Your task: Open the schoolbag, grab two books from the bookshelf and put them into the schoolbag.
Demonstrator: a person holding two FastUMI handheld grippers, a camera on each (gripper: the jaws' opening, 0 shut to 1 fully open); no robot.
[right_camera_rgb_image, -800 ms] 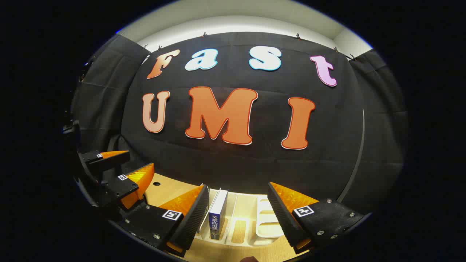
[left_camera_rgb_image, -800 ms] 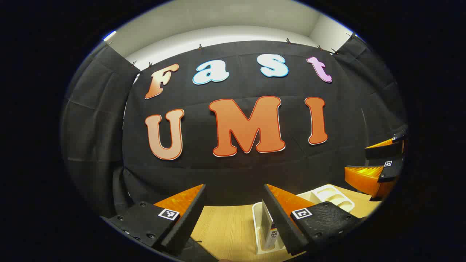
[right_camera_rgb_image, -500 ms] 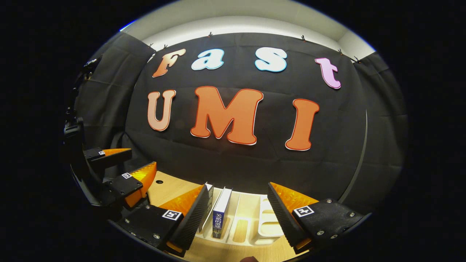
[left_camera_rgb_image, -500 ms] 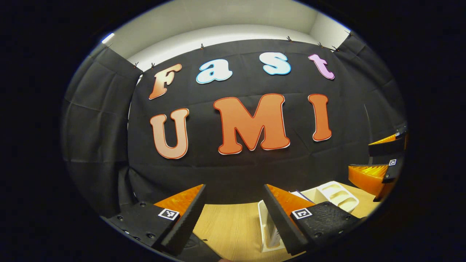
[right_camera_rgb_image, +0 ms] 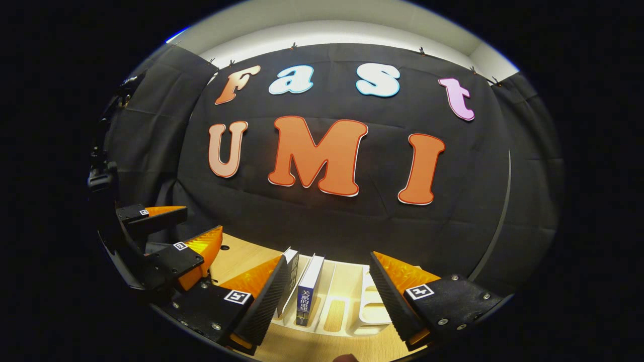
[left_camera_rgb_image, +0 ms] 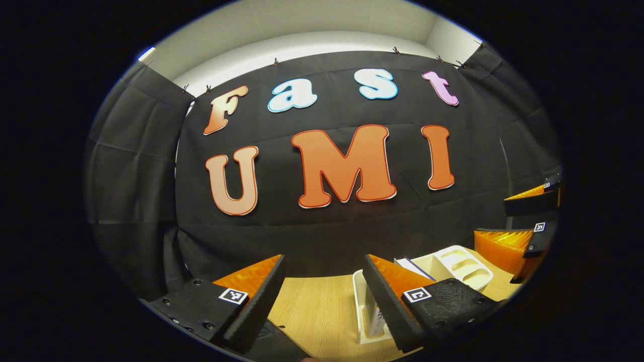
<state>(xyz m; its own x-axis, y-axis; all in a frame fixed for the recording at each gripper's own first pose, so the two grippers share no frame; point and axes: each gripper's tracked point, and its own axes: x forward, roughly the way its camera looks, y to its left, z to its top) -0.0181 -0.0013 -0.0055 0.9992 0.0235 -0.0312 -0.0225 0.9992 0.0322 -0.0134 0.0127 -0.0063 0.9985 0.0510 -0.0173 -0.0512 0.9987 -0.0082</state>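
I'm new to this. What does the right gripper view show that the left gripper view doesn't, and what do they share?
Right gripper view: a blue-spined book standing spine-on in the white bookshelf, with the left hand-held gripper off to one side.
Left gripper view: the bookshelf seen from its end, a dark object at the bottom edge, and the right hand-held gripper off to one side.
Both: the bookshelf, the wooden table, fingers open and empty.

In the right gripper view, the bookshelf (right_camera_rgb_image: 347, 311) stands on the counter (right_camera_rgb_image: 241, 256) just before the booth's wall. Two books stand in its left slots: one book (right_camera_rgb_image: 292, 269) at the far left, the second book (right_camera_rgb_image: 308, 289) just beside it on the right. The slots to their right hold nothing. The left gripper (right_camera_rgb_image: 178, 234) hangs over the counter, left of the bookshelf.
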